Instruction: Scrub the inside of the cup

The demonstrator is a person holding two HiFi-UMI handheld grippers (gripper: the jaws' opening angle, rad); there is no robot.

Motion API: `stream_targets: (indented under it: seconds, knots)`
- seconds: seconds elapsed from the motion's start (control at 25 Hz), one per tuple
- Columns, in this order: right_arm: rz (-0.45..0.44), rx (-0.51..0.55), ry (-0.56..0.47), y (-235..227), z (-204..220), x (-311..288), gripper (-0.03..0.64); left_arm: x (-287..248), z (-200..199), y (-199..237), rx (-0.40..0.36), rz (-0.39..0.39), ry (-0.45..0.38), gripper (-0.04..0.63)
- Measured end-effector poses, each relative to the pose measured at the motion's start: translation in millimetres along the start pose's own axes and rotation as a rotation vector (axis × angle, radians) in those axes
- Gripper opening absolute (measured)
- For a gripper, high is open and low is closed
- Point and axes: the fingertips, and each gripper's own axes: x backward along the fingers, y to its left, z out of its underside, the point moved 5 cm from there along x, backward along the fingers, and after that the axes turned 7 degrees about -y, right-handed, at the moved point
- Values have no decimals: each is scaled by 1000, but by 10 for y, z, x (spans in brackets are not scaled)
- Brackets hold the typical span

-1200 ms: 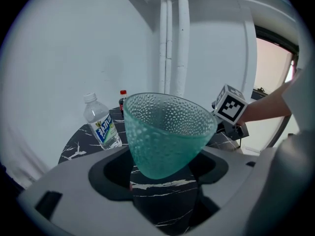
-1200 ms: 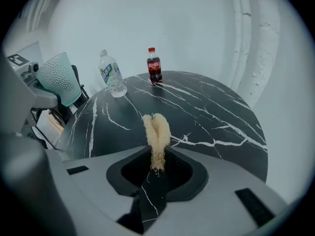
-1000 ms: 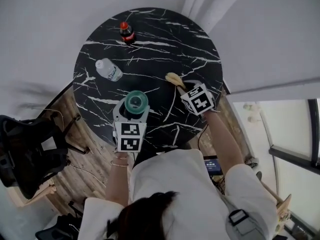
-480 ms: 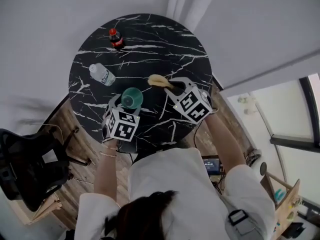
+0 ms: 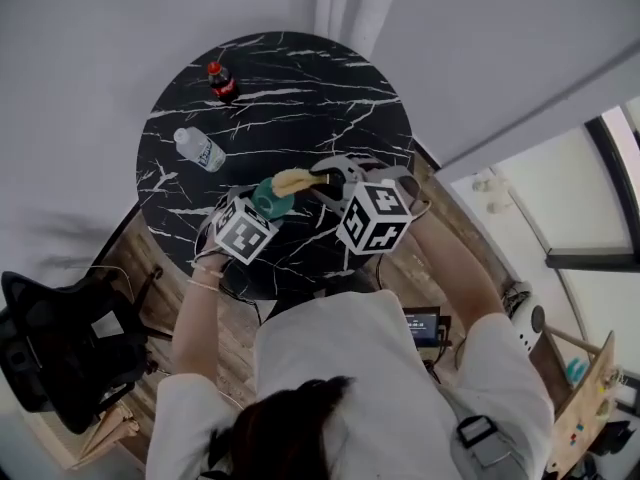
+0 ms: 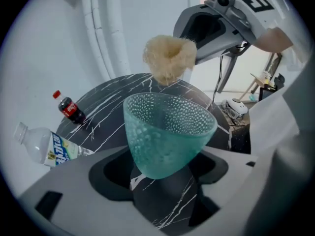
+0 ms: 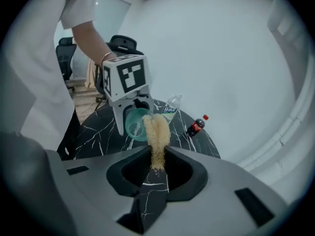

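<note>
Since the earlier frame I am bringing both grippers together above the near side of the table [image 5: 300, 88]. The left gripper [image 5: 262, 208], jaws clamping the base of the teal cup [image 6: 167, 132], is holding it aloft and tipping its mouth toward the right gripper [image 7: 156, 157], whose jaws are pinching the pale scrubber [image 7: 156, 129]. The scrubber's long axis is pointing straight at the cup, its fluffy tip hovering just beyond the rim, seemingly not yet inside.

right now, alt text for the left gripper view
The left gripper holds a tilted green dimpled cup; the right gripper holds a tan scrubber just above its rim. On the black marble table behind, a cola bottle stands and a water bottle lies.
</note>
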Motion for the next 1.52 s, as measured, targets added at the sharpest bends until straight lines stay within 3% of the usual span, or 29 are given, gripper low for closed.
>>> stream_targets:
  seconds: [0.16, 0.28, 0.52, 0.92, 1.08, 1.52]
  knots:
    - [-57, 64, 68, 111, -23, -104, 84, 47, -60, 28, -83, 69, 78, 344]
    - [-92, 179, 113, 180, -103, -162, 84, 65, -127, 57, -137, 111, 115, 344]
    - [-106, 326, 161, 256, -227, -324, 84, -10, -276, -31, -199, 164, 105, 344]
    - [-91, 326, 202, 144, -213, -432, 84, -48, -312, -6, -284, 137, 177, 342]
    - [-87, 286, 203, 112, -208, -486, 84, -52, -265, -1, -264, 134, 203, 342]
    - [-39, 268, 247, 51, -151, -512, 84, 88, -362, 60, -360, 32, 130, 336]
